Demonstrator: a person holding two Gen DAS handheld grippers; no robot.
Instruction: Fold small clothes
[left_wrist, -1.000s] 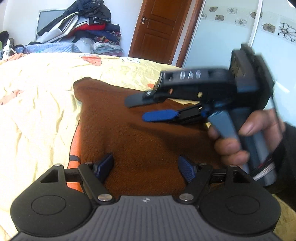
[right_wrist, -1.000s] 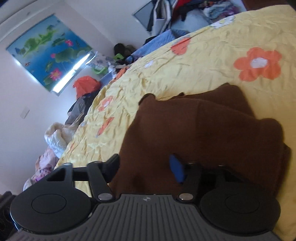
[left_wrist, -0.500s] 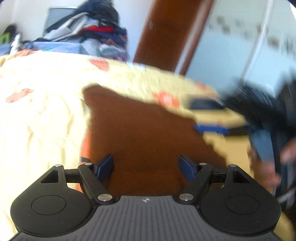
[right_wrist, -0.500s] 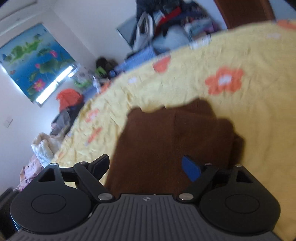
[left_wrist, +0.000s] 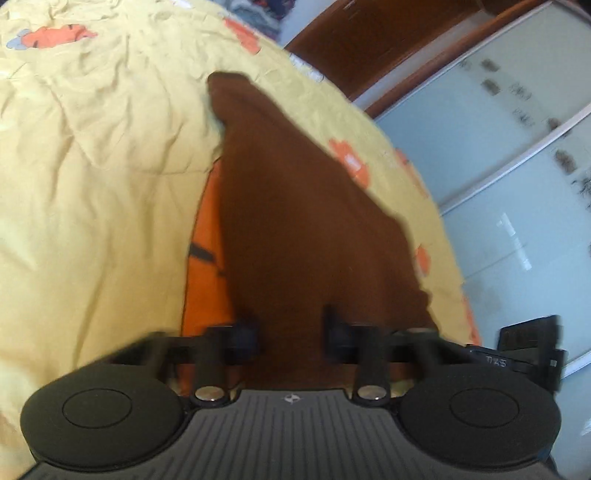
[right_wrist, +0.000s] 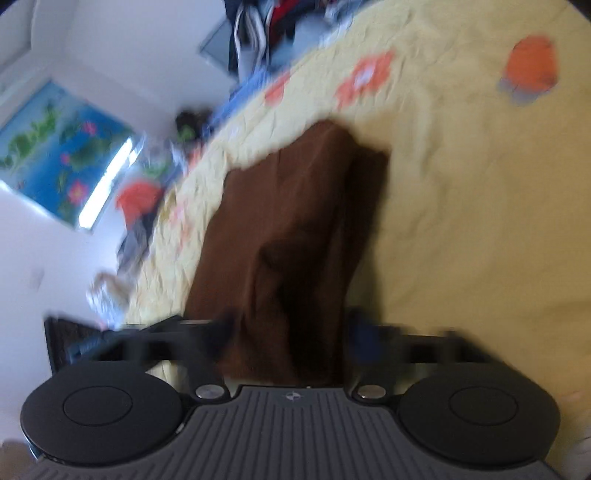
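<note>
A: Brown garment on yellow bedspread, long axis straight away from both tongs.

B: Left gripper and right gripper just closing, near hem between the jaws; pinch unconfirmed, blurred. Equally near.

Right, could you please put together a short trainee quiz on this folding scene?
1. True or false: the brown garment lies on a yellow bedspread.
2. What is between the fingers of the left gripper and of the right gripper? A) nothing B) brown cloth C) a white towel
3. What colour are the flowers printed on the bedspread?

Key: 1 true. 2 B; both pairs of jaws have just been closing, with the cloth gathered between them. 3 orange.
</note>
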